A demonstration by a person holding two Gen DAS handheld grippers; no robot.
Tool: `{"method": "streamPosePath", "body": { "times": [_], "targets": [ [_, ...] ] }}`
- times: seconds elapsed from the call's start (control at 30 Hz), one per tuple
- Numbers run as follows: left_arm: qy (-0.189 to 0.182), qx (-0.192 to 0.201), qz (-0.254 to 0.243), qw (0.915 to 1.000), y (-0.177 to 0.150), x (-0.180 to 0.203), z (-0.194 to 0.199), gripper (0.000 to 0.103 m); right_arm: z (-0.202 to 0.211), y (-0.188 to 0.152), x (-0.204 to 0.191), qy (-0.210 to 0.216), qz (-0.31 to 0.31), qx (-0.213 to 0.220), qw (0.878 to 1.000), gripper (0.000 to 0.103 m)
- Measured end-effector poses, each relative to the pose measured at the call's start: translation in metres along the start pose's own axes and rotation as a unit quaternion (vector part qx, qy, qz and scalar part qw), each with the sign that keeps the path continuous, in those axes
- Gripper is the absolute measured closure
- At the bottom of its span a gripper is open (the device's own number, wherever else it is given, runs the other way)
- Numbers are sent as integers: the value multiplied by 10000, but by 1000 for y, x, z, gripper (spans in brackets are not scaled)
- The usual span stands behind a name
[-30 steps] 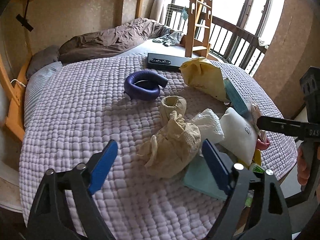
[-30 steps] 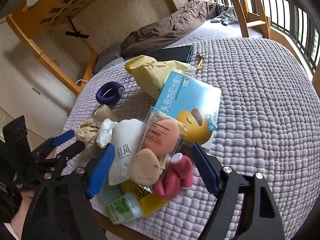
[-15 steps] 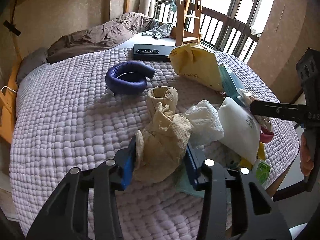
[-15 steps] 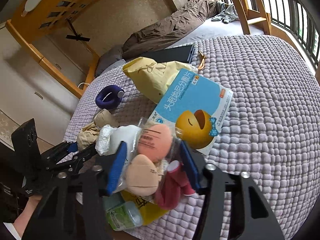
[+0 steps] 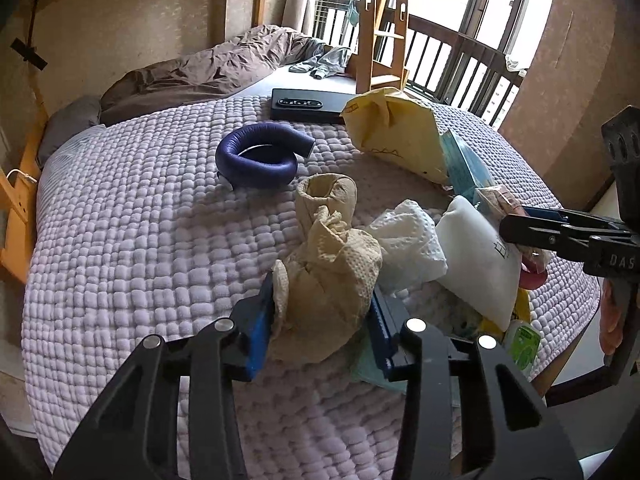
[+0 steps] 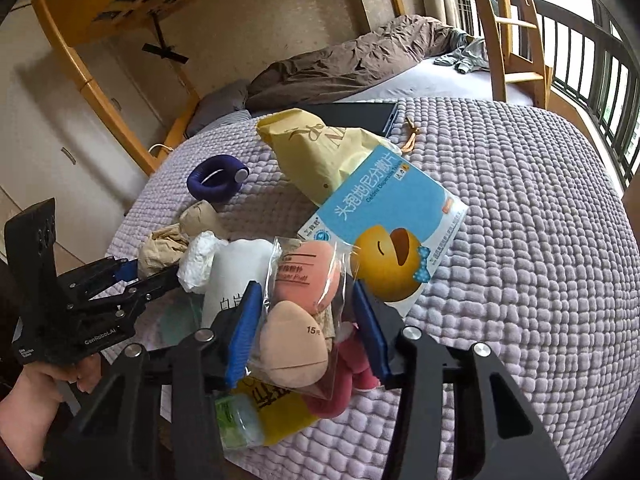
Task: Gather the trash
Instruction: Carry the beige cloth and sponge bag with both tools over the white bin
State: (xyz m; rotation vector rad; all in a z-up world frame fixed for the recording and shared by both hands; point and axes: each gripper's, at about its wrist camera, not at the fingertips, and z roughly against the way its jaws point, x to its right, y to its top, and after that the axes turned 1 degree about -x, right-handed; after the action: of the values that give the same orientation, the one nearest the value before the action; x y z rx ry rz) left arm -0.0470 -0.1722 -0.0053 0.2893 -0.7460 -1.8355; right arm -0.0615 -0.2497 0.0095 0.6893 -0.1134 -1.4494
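The left gripper (image 5: 322,320) is clenched on the beige paper wad (image 5: 328,280), whose long axis runs toward 12 o'clock, while the right gripper (image 6: 306,322) is closing around the clear sponge packet (image 6: 304,300) toward 12 o'clock.

— What is seen around the bed (image 5: 120,240)?
— It is covered by a lilac quilted spread; a brown duvet (image 5: 208,68) is bunched at its far end against a beige wall (image 5: 120,28). A wooden bunk frame (image 6: 100,12) is set overhead, with a ladder (image 5: 380,20).
— And the light?
— Daylight is let in through tall windows (image 5: 500,8) behind a dark railing (image 5: 460,64).
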Motion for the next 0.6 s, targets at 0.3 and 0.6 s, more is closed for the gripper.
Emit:
{"method": "streamPosePath", "body": {
  "times": [0.3,0.6],
  "targets": [
    [25,167,36,9999,5,2,17,61,22,-2,0,110,203,267,9994,66],
    [18,322,105,9994,0,5,40,61,38,-10,-6,104,356,407,9985,67]
  ]
}}
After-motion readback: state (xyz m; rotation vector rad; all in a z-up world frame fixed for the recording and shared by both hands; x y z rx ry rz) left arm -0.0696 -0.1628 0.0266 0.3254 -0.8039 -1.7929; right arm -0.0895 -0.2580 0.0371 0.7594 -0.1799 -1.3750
